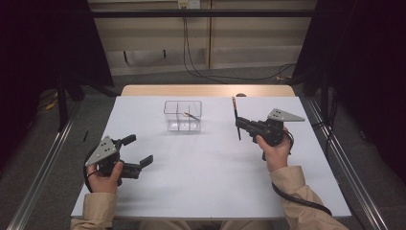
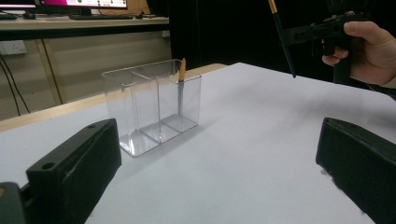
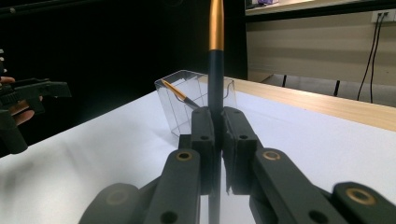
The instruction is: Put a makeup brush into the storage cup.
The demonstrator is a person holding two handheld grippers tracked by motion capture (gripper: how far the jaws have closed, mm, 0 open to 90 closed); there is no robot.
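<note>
A white rectangular tabletop (image 1: 201,177) fills the middle of the room, with a pale wooden strip (image 1: 206,90) along its far edge. Beyond it runs a beige panelled wall (image 1: 249,43), down which black cables (image 1: 191,57) trail onto the grey carpeted floor (image 1: 158,76). Black curtains (image 1: 43,43) hang on either side, and metal rails (image 1: 38,177) flank the table.

Dark navy brush (image 3: 215,79) with gold ferrule; clear plastic organizer (image 1: 182,116) holding what looks like a gold-handled brush (image 3: 180,96); white table (image 1: 191,172); black grippers (image 1: 132,159)
</note>
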